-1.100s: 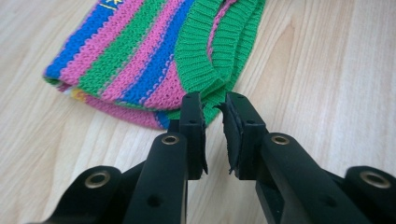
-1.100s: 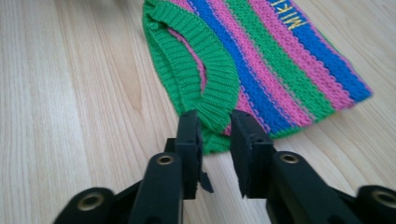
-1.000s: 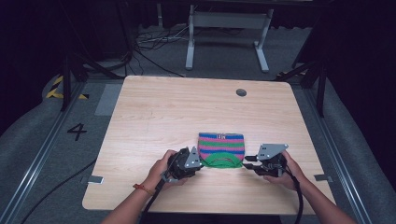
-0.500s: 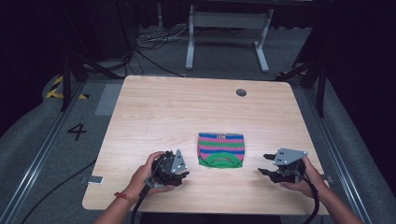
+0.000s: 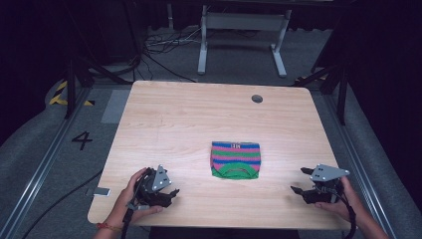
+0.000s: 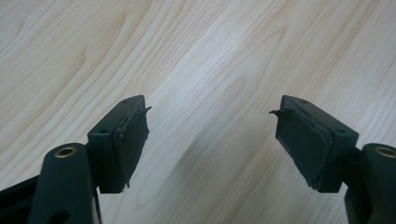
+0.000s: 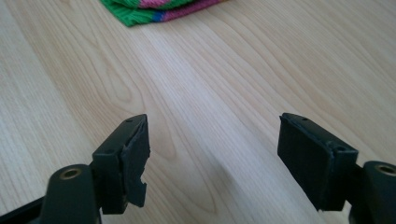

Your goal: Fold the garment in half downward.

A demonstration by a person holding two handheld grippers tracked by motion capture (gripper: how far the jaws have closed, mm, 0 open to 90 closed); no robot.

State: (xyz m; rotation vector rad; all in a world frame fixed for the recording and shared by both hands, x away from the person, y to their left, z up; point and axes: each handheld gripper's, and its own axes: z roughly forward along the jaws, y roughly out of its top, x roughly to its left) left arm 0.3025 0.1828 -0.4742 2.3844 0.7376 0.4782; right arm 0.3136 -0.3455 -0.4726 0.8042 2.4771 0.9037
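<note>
A small folded garment with pink, green and blue stripes and a green hem lies flat on the wooden table, right of centre. Its green corner peeks in at the top of the right gripper view. My left gripper rests near the table's front left edge, well away from the cloth. Its jaws have just been opening and stand open over bare wood. My right gripper sits near the front right edge, pointing left toward the cloth. Its jaws have also just been opening, with nothing between them.
A round grommet hole sits near the table's far edge. Beyond the table stand a metal frame and loose cables on the floor. A floor mark "4" lies to the left.
Both grippers let go of the striped cloth and drew apart toward the front corners, the left going left, the right going right. Their jaws opened. The cloth stays folded flat.
</note>
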